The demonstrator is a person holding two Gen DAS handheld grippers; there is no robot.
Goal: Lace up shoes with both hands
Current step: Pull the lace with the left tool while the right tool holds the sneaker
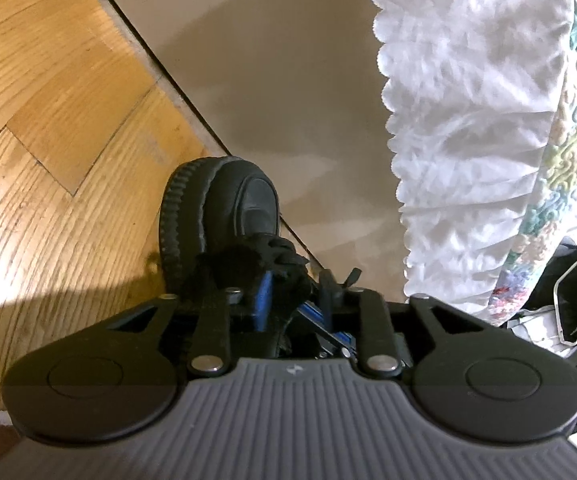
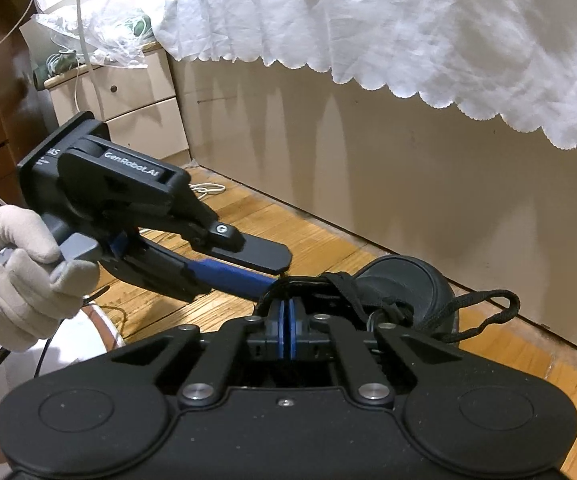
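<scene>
Lace [image 2: 484, 304] seemingly pinched in right claw [image 2: 287, 320].

one black shoe [image 2: 404, 288], one black lace [image 2: 476, 308], two grippers [image 2: 276, 270] [image 2: 287, 312], one gloved hand [image 2: 20, 272]

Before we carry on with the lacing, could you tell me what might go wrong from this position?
The right hand-held gripper is shut on the lace; pulling hard could tip the black shoe, which stands free on the wooden floor. The left hand-held gripper, open close beside it, could collide with it or snag the loose lace end.
</scene>
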